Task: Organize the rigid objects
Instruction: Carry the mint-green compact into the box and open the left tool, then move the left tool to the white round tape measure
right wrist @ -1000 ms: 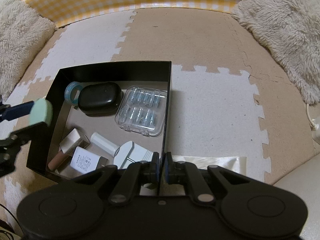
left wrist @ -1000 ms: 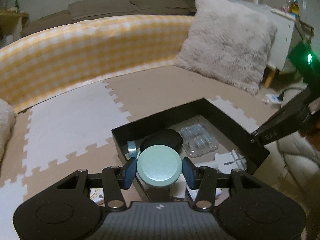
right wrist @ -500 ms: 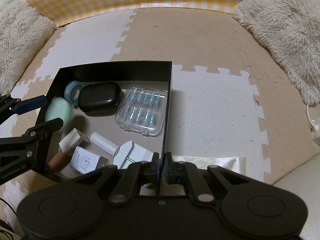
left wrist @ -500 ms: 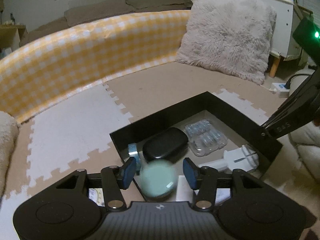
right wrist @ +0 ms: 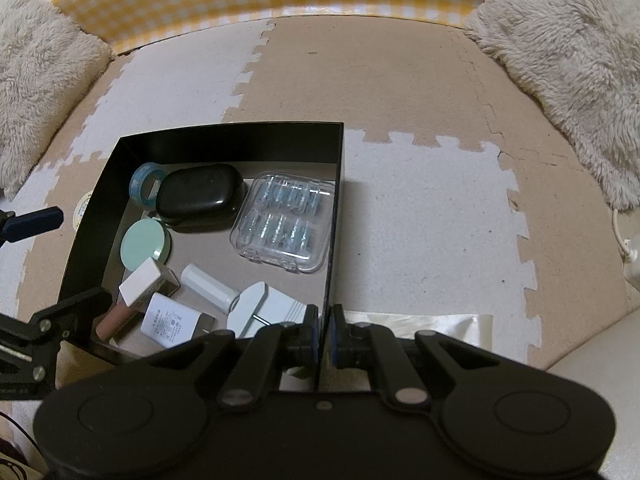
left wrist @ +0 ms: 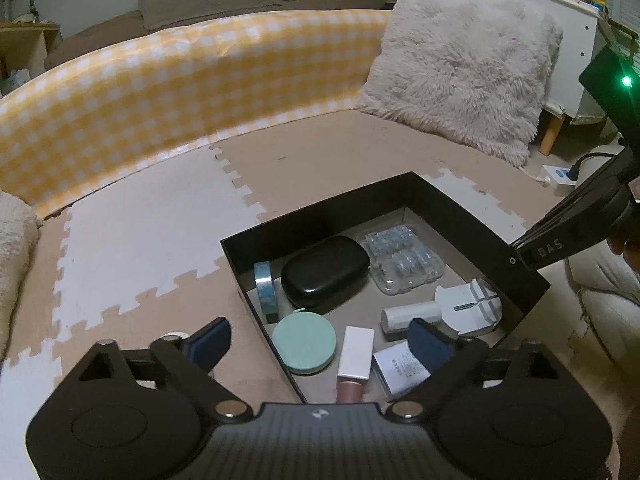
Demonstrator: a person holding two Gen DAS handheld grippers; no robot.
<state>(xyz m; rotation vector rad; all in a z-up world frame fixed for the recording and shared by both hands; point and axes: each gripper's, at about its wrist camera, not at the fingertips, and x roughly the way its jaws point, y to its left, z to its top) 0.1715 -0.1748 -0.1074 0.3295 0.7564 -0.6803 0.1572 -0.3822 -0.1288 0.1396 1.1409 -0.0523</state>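
A black box on the foam mat holds several small items. A round mint compact lies flat on its floor by the left wall, beside a black oval case. My left gripper hangs above the box's near-left corner. Its jaws are opening, and the compact lies free below the gap, touching neither pad. One of its fingers shows in the right wrist view. My right gripper is shut on the box's right wall near the front corner.
The box also holds a blue tape roll, a clear blister case, a white-capped pink tube, a white charger and a white tool. A small roll lies outside the left wall. Fluffy cushions and a yellow checked bolster ring the mat.
My left gripper has let go of the mint compact, which dropped into the box and now lies on its floor. The left jaws have spread wide. The right gripper has not moved.
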